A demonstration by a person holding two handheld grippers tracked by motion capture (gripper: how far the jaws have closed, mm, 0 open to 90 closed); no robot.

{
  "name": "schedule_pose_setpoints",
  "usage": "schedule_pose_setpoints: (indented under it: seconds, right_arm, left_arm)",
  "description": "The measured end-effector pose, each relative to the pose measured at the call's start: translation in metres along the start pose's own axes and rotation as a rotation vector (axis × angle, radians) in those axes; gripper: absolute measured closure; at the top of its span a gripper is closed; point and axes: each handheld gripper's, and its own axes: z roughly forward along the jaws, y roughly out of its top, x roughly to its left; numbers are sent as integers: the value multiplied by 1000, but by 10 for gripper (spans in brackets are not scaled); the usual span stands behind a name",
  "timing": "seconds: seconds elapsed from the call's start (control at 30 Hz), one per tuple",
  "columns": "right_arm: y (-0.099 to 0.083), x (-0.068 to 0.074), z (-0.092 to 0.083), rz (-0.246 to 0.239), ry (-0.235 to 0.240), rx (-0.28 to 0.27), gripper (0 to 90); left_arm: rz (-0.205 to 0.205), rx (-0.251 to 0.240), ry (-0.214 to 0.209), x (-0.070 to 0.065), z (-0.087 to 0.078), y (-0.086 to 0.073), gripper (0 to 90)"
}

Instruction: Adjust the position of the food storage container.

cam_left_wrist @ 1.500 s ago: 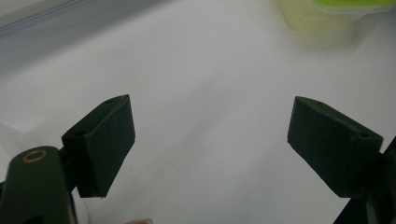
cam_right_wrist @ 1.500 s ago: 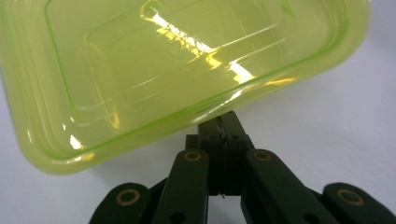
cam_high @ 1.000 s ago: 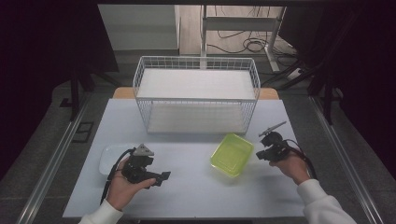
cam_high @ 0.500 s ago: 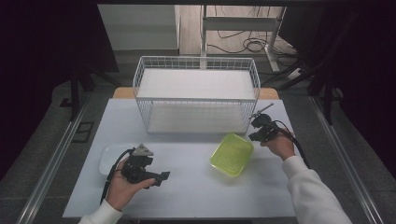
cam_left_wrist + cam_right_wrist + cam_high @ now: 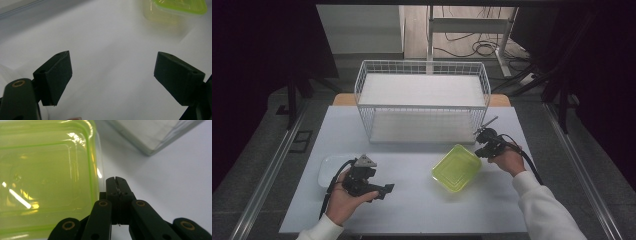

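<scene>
A translucent yellow-green plastic container sits on the white table, right of centre, and is seen close up in the right gripper view as the container. My right gripper is at its far right corner. In the right gripper view its jaws are pressed together at the right gripper, just beside the container's rim, with nothing between them. My left gripper is held low at the front left, pointing right. In its own view the left gripper stands wide open over bare table, with the container farther off.
A white wire basket with a white floor stands at the back centre of the table. A flat white lid or tray lies just left of my left hand. The table's front edge is close below both hands.
My right gripper has moved away from me and leftward to the container's far right corner. The left gripper and the container have stayed put.
</scene>
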Motion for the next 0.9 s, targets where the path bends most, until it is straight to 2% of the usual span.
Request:
schedule_pose_setpoints:
  seconds: [0.03,0.17,0.4,0.43,0.5,0.67,0.7,0.73,0.77,0.8,0.9]
  right_arm:
    - [-2,8,-1,1,5,4,891]
    - [-9,17,-1,8,17,11,891]
    - [-19,27,-1,20,37,6,891]
    - [-20,31,-2,20,54,4,891]
    - [-20,33,-2,17,59,3,891]
    - [-22,51,-2,4,95,5,891]
    - [-24,59,-3,-6,107,10,891]
    - [-24,59,-3,-6,107,10,891]
    - [-25,65,-3,-9,126,8,891]
    - [-25,65,-3,-9,126,8,891]
    - [-28,77,-2,-20,150,7,890]
  left_arm:
    - [-5,-3,3,1,-1,0,145]
    - [-2,-4,5,1,-1,0,145]
    - [-3,-1,6,1,0,0,145]
    - [-4,-1,7,1,0,0,145]
    - [-6,1,8,1,1,0,145]
    - [-6,2,7,1,1,0,145]
    - [-6,2,8,1,1,0,145]
    - [-6,2,8,1,1,0,145]
    - [-5,2,7,0,1,0,145]
    - [-5,2,7,0,1,0,145]
    - [-5,3,8,0,2,0,145]
